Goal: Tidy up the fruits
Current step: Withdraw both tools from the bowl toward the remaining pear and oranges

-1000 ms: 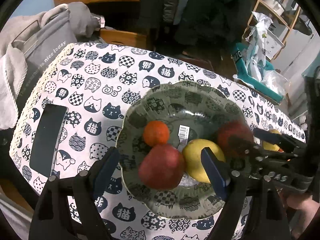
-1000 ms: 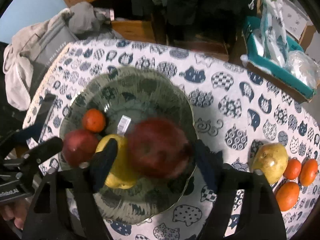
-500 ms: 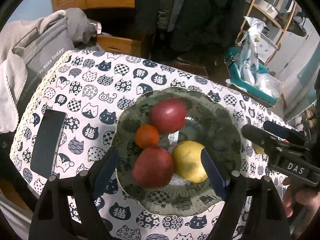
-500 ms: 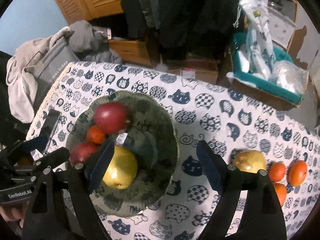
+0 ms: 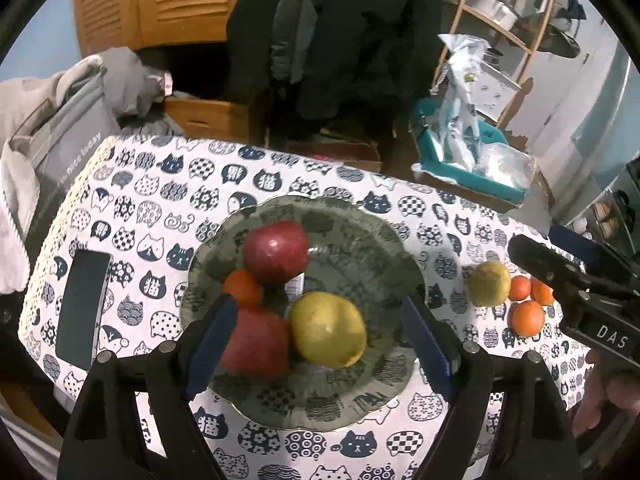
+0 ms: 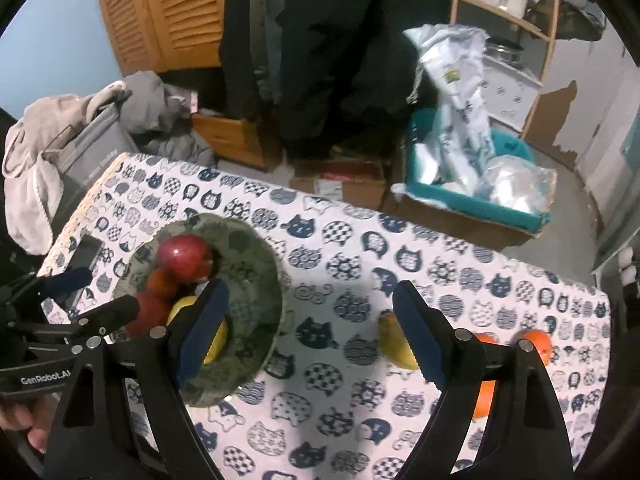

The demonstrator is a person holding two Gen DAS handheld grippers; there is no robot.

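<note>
STATE: left gripper [image 5: 316, 344] and right gripper [image 6: 308, 332] both wide apart, empty | LOCATION: yellow-green pear [image 5: 489, 283] and three small oranges [image 5: 528, 318] on cat-print tablecloth [image 5: 160, 200], well apart from green patterned glass bowl [image 5: 400, 264] holding four fruits | HANDLING: pear likely firm, smooth, bruisable; grasp across widest belly.

White "DAS" on the black right gripper [image 5: 576, 280] at frame right, "GenRobot.AI" on the black left gripper [image 6: 76, 300] at lower left, "nice today" on the grey fabric bag [image 5: 68, 140] at left.

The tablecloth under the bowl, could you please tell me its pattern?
White tablecloth printed with navy cat-head motifs; clearest in the left wrist view.
</note>
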